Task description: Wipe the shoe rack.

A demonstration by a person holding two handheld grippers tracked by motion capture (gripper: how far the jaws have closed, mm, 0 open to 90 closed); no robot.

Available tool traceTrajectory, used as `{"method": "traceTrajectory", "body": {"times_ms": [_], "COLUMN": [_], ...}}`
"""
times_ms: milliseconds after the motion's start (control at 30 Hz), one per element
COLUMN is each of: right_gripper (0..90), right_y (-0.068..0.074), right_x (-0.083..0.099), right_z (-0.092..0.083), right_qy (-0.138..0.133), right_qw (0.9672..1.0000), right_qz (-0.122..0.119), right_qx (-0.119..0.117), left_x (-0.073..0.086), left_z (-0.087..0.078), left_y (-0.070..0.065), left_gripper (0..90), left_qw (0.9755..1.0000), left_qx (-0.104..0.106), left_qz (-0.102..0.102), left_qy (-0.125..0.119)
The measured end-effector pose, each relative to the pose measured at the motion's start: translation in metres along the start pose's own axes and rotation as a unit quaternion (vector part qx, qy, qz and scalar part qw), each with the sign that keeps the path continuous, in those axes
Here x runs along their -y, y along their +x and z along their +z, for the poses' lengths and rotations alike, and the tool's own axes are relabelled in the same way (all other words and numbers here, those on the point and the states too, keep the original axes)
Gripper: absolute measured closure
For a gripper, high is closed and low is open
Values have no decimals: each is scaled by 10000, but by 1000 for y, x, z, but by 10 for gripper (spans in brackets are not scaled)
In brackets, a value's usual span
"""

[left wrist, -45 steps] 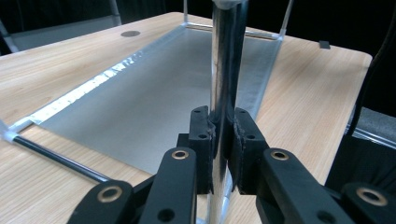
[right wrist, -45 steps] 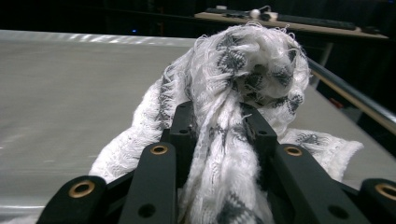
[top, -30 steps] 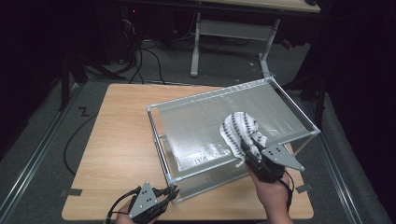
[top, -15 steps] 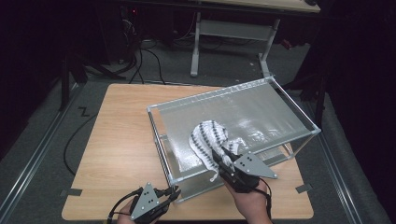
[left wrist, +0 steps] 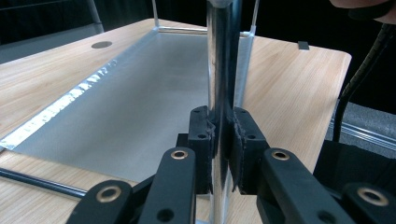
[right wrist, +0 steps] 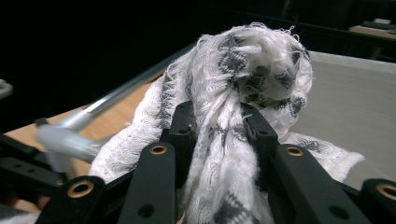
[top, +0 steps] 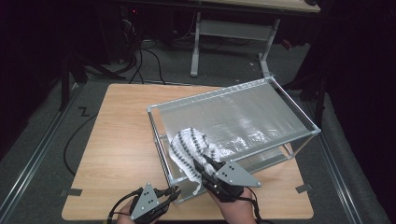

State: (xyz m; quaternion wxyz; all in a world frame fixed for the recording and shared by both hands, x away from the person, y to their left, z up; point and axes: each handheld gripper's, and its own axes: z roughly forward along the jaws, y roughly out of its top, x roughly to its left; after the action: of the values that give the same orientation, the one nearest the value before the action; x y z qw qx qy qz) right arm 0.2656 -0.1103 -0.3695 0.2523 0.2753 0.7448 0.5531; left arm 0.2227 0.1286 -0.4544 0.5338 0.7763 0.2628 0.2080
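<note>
Wooden worktop (top: 121, 140) carries a metal frame rack (top: 299, 112); the checked cloth (top: 189, 147), pinched in the right gripper (top: 201, 164), has swept leftward across its upper panel, wiping. Left gripper (top: 173, 192) clamps the near-left post (left wrist: 218, 70), steadying it.

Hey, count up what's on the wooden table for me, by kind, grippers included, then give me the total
Metal-framed racks with a silvery top panel: 1, the rack
Patterned white-and-grey cloths: 1, the cloth
Handheld grippers: 2, the left gripper clamped on the rack's corner post, the right gripper holding the cloth
Total: 4
</note>
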Motion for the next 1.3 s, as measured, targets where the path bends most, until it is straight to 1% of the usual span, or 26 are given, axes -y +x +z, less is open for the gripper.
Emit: {"method": "traceTrajectory", "body": {"times_ms": [67, 133, 200, 233, 300, 333, 367, 433, 533, 567, 633, 700, 733, 767, 833, 933, 967, 1000, 1067, 1100, 1133, 1200, 1267, 1300], "right_gripper": [700, 700, 698, 696, 676, 645, 593, 509, 406, 384, 367, 367, 373, 404, 455, 557, 605, 641, 721, 747, 759, 765, 768, 769], "right_y": [7, 13, 17, 18, 20, 20, 20, 18, 13, 11, 9, 10, 11, 12, 13, 13, 13, 13, 15, 15, 16, 13, 4, -3], "right_x": [-1, -1, -2, -2, -2, -2, -3, -4, -5, -4, -2, 0, 1, 1, 2, 2, 1, 1, 0, 0, 0, -2, -10, -14], "right_z": [1, 2, 2, 2, 2, 2, 2, 0, -2, -2, 1, 2, 3, 3, 3, 4, 4, 4, 3, 3, 2, 1, -10, -18], "right_qy": [0, -27, -38, -58, -65, -58, -63, -106, -237, -219, -133, -69, -48, -52, -66, -59, -49, -28, -1, -27, -30, -2, -200, -309], "right_qw": [9999, 9997, 9997, 9996, 9995, 9995, 9996, 9999, 9996, 9995, 9991, 9991, 9992, 9992, 9991, 9986, 9984, 9980, 9980, 9981, 9982, 9975, 9979, 9978], "right_qz": [-82, -227, -172, -183, -250, -265, -233, -95, 145, 228, 406, 412, 386, 382, 404, 415, 422, 426, 374, 294, 259, 239, 232, 274], "right_qx": [-67, -86, -179, -211, -207, -177, -155, -42, 55, 34, -27, -76, -53, -57, -135, -309, -374, -467, -514, -541, -540, -663, -562, -510], "left_x": [0, 0, 0, 0, 0, 0, 0, 0, 0, 0, 0, 0, 0, 0, 0, 0, 0, 0, 0, 0, 0, 0, 0, 0], "left_z": [0, 0, 0, 0, 0, 0, 0, 0, 0, 0, 0, 0, 0, 0, 0, 0, 0, 0, 0, 0, 0, 0, 0, 0], "left_y": [0, 0, 0, 0, 0, 0, 0, 0, 0, 0, 0, 0, 0, 0, 0, 0, 0, 0, 0, 0, 0, 1, 1, 2], "left_gripper": [802, 802, 802, 802, 801, 801, 801, 800, 800, 800, 801, 800, 800, 800, 800, 800, 800, 800, 800, 800, 800, 800, 800, 801], "left_qw": [10000, 10000, 10000, 10000, 10000, 10000, 10000, 10000, 10000, 10000, 10000, 10000, 10000, 10000, 10000, 10000, 10000, 10000, 10000, 10000, 10000, 10000, 10000, 10000], "left_qx": [6, 9, 9, 9, 8, 4, -2, -7, 6, 3, -2, 0, 2, -2, -10, -4, -1, 1, 0, 3, 5, 1, -4, -7], "left_qz": [5, 5, 16, 21, 25, 28, 30, 42, 38, 35, 26, 41, 39, 48, 53, 42, 42, 36, 35, 34, 46, 41, 14, 14], "left_qy": [2, 2, 4, 5, 6, 10, 11, 15, 12, 10, -2, 15, 14, 18, 26, 21, 21, 17, 14, 13, 27, 29, 14, 17]}}
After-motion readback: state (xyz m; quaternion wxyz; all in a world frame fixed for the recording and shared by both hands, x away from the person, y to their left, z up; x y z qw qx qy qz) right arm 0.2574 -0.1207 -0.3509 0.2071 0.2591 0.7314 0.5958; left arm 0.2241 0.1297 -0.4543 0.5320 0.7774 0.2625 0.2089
